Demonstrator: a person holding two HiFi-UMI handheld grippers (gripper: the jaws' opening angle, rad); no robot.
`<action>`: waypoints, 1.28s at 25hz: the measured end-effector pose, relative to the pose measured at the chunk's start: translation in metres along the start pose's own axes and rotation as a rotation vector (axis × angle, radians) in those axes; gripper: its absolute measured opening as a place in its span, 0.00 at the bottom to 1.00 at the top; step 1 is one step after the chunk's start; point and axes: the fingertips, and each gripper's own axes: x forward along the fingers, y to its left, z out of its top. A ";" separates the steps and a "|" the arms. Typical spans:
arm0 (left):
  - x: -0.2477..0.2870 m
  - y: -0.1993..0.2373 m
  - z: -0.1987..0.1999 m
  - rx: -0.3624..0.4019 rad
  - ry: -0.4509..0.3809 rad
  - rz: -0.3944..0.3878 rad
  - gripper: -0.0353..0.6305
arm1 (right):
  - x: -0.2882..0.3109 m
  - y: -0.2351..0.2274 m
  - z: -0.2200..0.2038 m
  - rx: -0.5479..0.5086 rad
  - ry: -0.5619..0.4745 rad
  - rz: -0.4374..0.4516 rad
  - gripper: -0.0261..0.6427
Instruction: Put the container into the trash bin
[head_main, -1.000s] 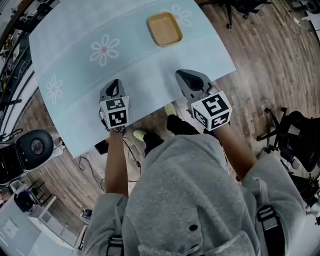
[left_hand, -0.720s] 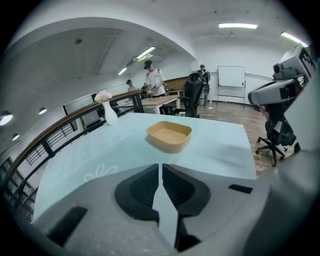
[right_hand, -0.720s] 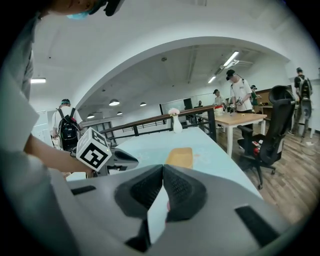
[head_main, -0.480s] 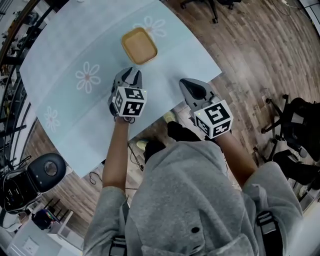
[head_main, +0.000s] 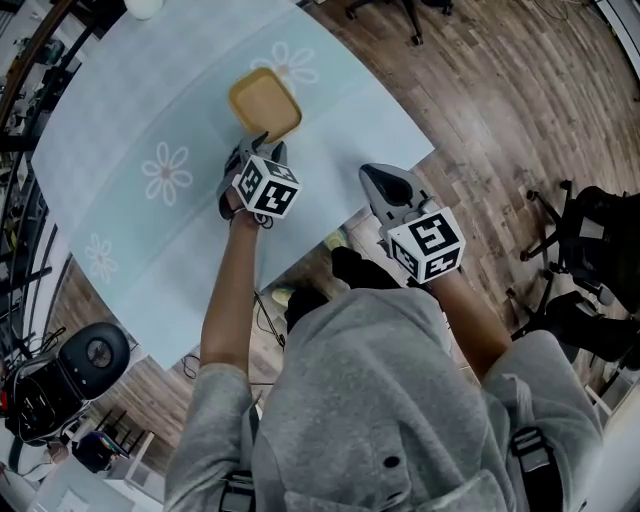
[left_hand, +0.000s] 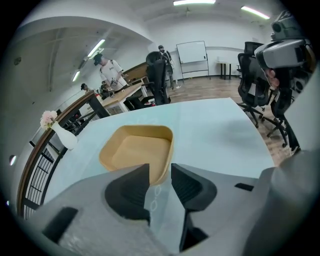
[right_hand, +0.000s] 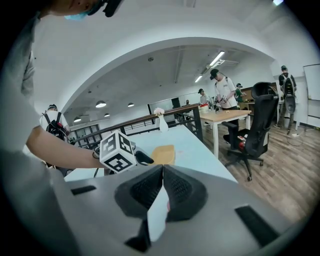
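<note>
Because the pale blue flower-print table (head_main: 120, 130) offers nothing to brace against, the shallow tan rounded-square container (head_main: 265, 103) could skid away if one jaw shoves its thin wall instead of straddling it. A pinch at the corner alone might let it tip out once lifted. It sits just ahead of the left gripper (left_hand: 160, 170), its near corner in line with the gap. The jaws are opening, pressing nothing yet. The right gripper (right_hand: 162, 172) hangs apart, jaws together, empty.
</note>
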 end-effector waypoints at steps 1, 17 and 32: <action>0.001 0.001 0.001 0.007 0.003 0.003 0.26 | 0.001 0.000 0.000 -0.001 0.000 0.001 0.08; -0.054 0.024 -0.040 -0.053 0.001 0.122 0.10 | 0.015 0.052 0.006 -0.055 0.004 0.112 0.08; -0.192 0.032 -0.225 -0.339 0.130 0.321 0.10 | 0.048 0.200 0.000 -0.210 0.046 0.410 0.08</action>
